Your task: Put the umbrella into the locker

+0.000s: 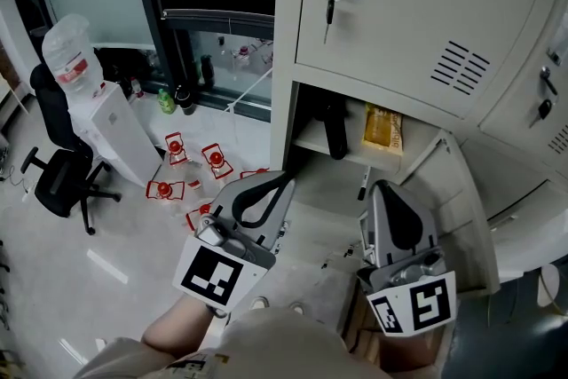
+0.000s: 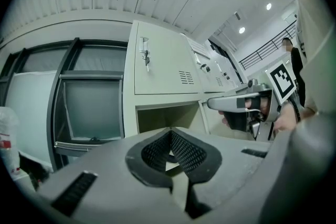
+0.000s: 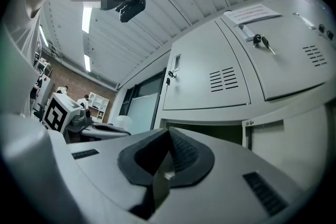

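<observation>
A black folded umbrella point(image 1: 335, 132) stands upright inside the open locker compartment point(image 1: 312, 138), beside a yellow packet point(image 1: 382, 127). The compartment's door point(image 1: 454, 195) hangs open to the right. My left gripper point(image 1: 264, 193) is below and in front of the compartment, shut with nothing between its pads. My right gripper point(image 1: 397, 222) is lower right, in front of the door, also shut and empty. In the left gripper view the jaws point(image 2: 170, 150) meet, facing the open compartment point(image 2: 167, 115). In the right gripper view the jaws point(image 3: 167, 157) are closed below the dark compartment point(image 3: 210, 132). The umbrella shows in neither gripper view.
A closed locker door above carries a key point(image 1: 330, 3) in its lock. On the floor to the left stand a water dispenser point(image 1: 111, 124), a black office chair point(image 1: 55, 169), several red-and-white items point(image 1: 191, 166) and bottles point(image 1: 167, 100) by the window.
</observation>
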`<action>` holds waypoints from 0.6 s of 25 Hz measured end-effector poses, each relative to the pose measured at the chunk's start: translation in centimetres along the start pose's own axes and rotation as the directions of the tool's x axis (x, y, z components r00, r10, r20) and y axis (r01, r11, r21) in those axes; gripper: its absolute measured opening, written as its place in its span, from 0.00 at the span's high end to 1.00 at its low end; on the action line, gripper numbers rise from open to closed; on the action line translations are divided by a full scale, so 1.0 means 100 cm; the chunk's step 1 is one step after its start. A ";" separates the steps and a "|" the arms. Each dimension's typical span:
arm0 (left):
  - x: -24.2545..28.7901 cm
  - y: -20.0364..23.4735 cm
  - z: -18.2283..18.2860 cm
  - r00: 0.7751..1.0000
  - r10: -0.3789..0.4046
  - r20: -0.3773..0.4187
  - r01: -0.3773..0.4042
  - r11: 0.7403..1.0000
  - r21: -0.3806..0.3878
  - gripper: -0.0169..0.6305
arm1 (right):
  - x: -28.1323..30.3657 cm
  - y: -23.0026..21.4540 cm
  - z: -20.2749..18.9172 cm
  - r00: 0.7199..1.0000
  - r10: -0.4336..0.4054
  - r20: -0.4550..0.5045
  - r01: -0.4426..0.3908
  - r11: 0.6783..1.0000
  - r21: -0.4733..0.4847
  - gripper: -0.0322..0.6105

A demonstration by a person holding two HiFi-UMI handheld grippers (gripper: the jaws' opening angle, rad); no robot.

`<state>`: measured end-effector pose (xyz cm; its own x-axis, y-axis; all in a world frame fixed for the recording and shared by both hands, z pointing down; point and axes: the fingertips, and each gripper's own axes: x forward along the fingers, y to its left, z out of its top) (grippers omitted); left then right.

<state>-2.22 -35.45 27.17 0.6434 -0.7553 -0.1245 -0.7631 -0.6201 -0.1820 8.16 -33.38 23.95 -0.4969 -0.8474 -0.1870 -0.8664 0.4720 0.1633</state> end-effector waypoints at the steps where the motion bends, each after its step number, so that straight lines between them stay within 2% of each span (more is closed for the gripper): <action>1: -0.001 0.002 -0.001 1.000 0.005 -0.004 -0.005 1.000 -0.006 0.96 | -0.002 0.000 -0.004 1.000 -0.002 -0.012 0.002 1.000 0.003 0.94; 6: -0.008 0.011 -0.006 0.999 0.031 -0.017 -0.031 0.999 -0.025 0.96 | -0.008 -0.001 -0.023 0.998 -0.008 -0.063 0.010 1.000 0.024 0.94; 15: -0.010 0.010 -0.009 0.999 0.031 -0.023 -0.031 0.999 -0.033 0.96 | -0.008 0.001 -0.026 0.998 -0.002 -0.069 0.005 0.999 0.033 0.94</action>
<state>-3.73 -35.49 28.00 0.6182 -0.7786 -0.1076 -0.7845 -0.6028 -0.1457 8.60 -33.34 26.65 -0.4903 -0.8633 -0.1198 -0.8698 0.4759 0.1303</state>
